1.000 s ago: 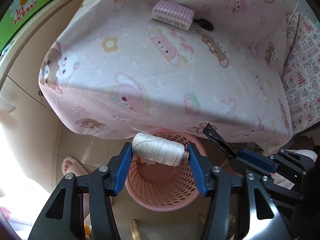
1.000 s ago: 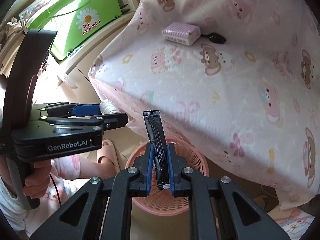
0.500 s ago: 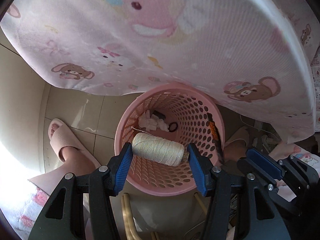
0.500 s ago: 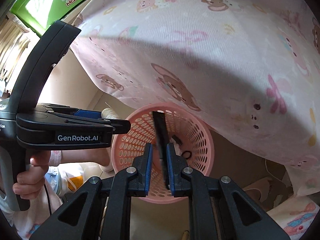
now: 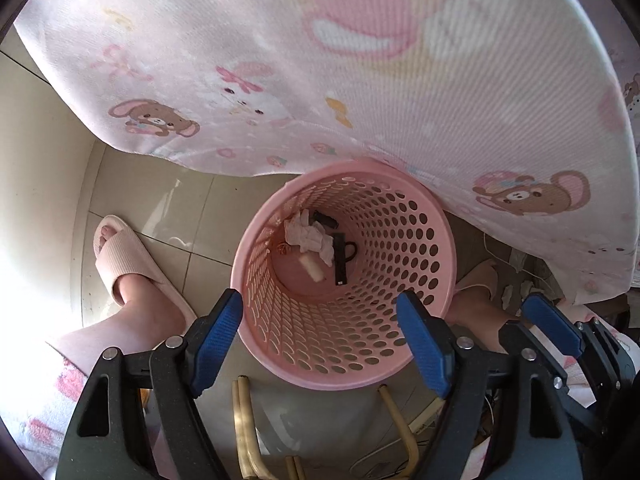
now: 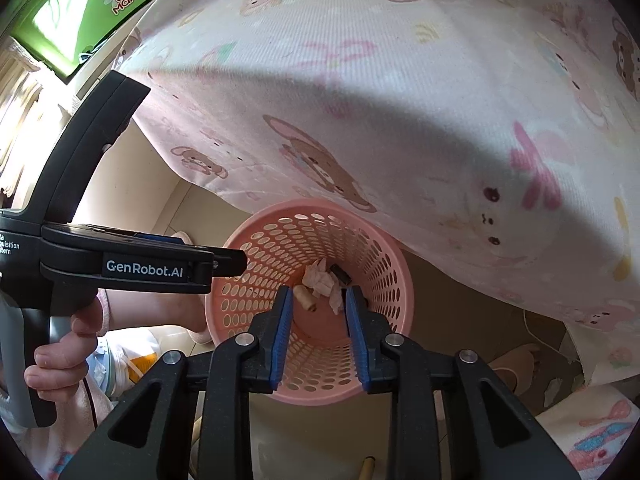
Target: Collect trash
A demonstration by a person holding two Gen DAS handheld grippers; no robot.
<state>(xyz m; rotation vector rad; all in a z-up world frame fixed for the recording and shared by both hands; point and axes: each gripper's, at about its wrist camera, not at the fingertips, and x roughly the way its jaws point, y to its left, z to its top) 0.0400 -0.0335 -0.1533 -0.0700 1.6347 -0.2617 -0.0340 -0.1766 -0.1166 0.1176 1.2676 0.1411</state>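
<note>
Nearest to me, my left gripper (image 5: pixel 320 320) hangs over the pink basket (image 5: pixel 440 248) with its blue pads spread wide; its jaws have just been opening and nothing sits between them. My right gripper (image 6: pixel 318 320) points down into the same basket (image 6: pixel 396 280) from the other side, its jaws parted and also just opening, with only the basket's floor showing in the gap.

The basket is a round, perforated plastic tub standing on the tiled floor (image 5: pixel 160 208), its far rim tucked under the hanging edge of a pink cartoon-print cloth (image 5: pixel 360 80). On its bottom lies the trash I am collecting. A spool of cream thread (image 5: pixel 311 267) rests on its side near the middle. Just beside it lies a long, flat black sachet (image 5: pixel 340 262), straight and narrow, with a pale mark at its near end. Farther in sits a crumpled white tissue (image 5: pixel 310 236), touching both, and beyond that a short dark object (image 5: pixel 326 219) I cannot identify. A thin black loop (image 5: pixel 351 249) and a small reddish tangle (image 5: pixel 283 249) lie against the floor too.

Left of the basket, a foot in a pink slipper (image 5: pixel 128 256) stands on the tiles. Farthest off, in the right wrist view, a green box (image 6: pixel 80 8) printed with a daisy sits past the cloth's edge.
</note>
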